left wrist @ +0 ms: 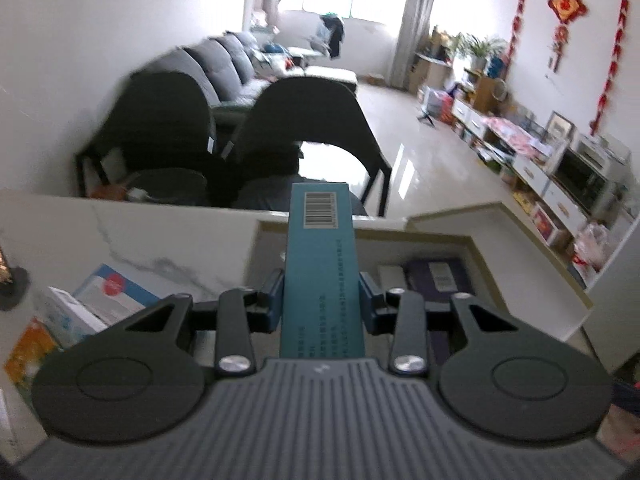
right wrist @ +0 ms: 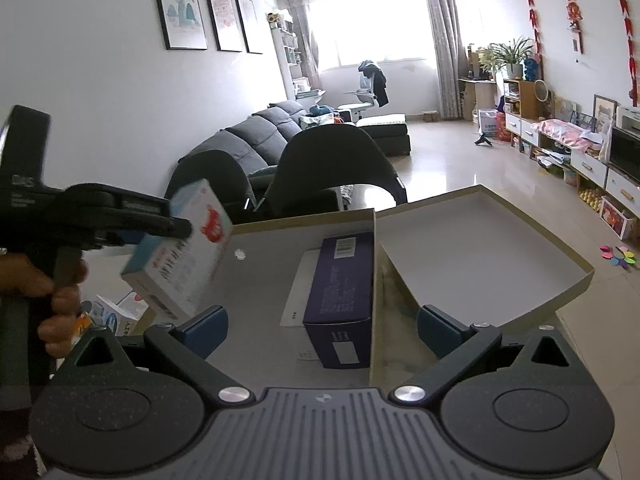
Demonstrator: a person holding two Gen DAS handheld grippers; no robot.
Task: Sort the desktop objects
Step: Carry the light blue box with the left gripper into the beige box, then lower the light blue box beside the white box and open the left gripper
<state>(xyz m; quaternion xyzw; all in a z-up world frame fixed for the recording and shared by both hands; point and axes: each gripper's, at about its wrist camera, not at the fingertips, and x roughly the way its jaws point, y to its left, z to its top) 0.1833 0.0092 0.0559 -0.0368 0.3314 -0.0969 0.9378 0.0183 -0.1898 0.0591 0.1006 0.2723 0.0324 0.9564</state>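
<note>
My left gripper [left wrist: 322, 300] is shut on a long teal box [left wrist: 320, 256] with a barcode at its far end, its blue pads pressing both long sides. The box hangs over the near left rim of an open white storage box [left wrist: 440, 240], which holds a dark purple box [left wrist: 436, 276]. In the right wrist view the same held box [right wrist: 184, 248] shows a pale face with a red picture, tilted in the left gripper [right wrist: 168, 226]. My right gripper [right wrist: 322, 324] stands open, with nothing between its pads, above the purple box [right wrist: 344, 280] and a flat white item [right wrist: 296, 292] beside it.
The storage box's lid [right wrist: 472, 248] lies upturned at its right, reaching the table's edge. Several loose boxes [left wrist: 108, 296] and an orange pack [left wrist: 28, 352] lie on the marble table at the left. Two dark chairs [left wrist: 312, 128] stand behind the table. A hand [right wrist: 60, 300] grips the left handle.
</note>
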